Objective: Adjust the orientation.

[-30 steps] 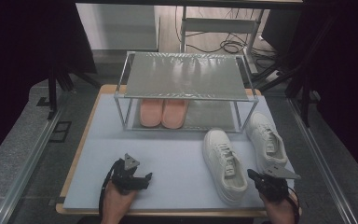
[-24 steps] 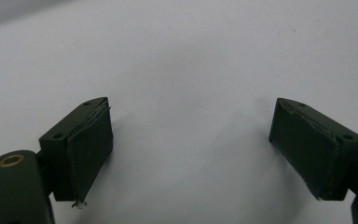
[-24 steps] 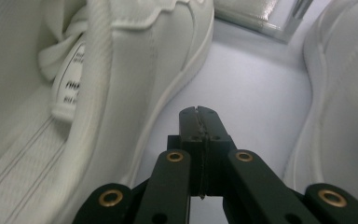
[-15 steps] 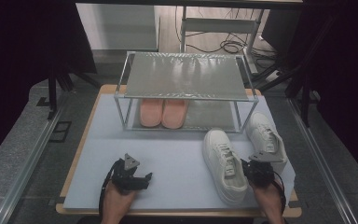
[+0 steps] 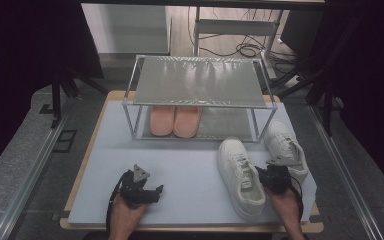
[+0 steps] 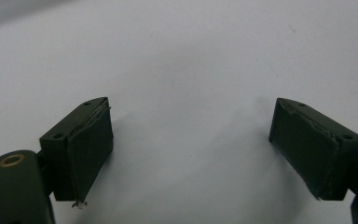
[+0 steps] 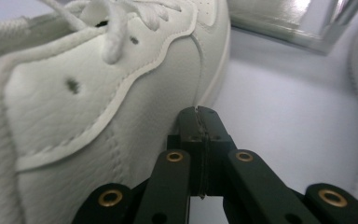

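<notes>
The right gripper (image 7: 200, 112) has its jaws pressed flat together with nothing between them. Its tip sits right against the side of the near white shoe (image 7: 98, 102), low by the sole, so it looks ready to push the shoe. The left gripper (image 6: 191, 149) rests over the bare mat (image 6: 191, 56), jaws wide apart and empty. Farther back stands the rack (image 5: 200, 80), with pink slippers (image 5: 175, 120) underneath.

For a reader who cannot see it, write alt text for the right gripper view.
The right hand-held gripper, jaws shut with nothing between them, sits beside the side wall of a white sneaker on a pale blue mat. A metal rack's edge shows at the top right.
</notes>
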A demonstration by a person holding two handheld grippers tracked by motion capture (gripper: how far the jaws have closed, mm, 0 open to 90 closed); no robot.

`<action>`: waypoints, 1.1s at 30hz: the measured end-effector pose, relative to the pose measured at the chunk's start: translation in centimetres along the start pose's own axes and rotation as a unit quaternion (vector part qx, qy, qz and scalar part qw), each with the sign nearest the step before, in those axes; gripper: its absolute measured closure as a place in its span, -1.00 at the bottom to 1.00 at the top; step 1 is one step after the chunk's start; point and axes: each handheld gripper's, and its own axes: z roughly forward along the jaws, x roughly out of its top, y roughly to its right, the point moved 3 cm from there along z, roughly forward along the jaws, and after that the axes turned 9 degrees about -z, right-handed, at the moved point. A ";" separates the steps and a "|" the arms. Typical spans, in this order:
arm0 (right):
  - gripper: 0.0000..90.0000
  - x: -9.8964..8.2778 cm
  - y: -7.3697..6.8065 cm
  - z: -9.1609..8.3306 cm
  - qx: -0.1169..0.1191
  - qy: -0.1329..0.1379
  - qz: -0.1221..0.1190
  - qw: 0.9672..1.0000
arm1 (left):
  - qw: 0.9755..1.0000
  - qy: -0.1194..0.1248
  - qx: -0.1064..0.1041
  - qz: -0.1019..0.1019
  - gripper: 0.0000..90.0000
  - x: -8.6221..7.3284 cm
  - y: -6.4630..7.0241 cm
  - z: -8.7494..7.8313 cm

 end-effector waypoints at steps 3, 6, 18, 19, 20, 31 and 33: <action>1.00 0.0 0.1 0.2 0.009 0.000 0.004 1.000 | 1.000 0.000 0.000 0.000 -0.70 0.0 0.0 0.0; 1.00 0.1 0.0 0.3 0.019 0.004 0.006 1.000 | 1.000 0.000 0.000 0.000 -0.70 0.0 0.0 0.0; 1.00 1.0 -1.8 1.6 0.054 0.011 -0.008 0.998 | 1.000 0.000 0.000 -0.001 -0.70 0.0 0.0 0.0; 1.00 1.1 -2.0 1.7 0.056 0.011 -0.010 0.998 | 1.000 0.000 0.000 -0.001 -0.70 0.0 0.0 0.0; 1.00 1.2 -2.2 1.9 0.059 0.012 -0.012 0.998 | 1.000 0.000 0.000 0.000 -0.70 0.0 0.0 0.0; 1.00 2.7 -4.3 3.4 0.088 0.010 -0.035 0.995 | 1.000 0.000 0.000 0.000 -0.70 0.0 0.0 0.0; 1.00 2.9 -4.7 3.7 0.093 0.009 -0.038 0.995 | 1.000 0.000 0.000 0.000 -0.70 0.0 0.0 0.0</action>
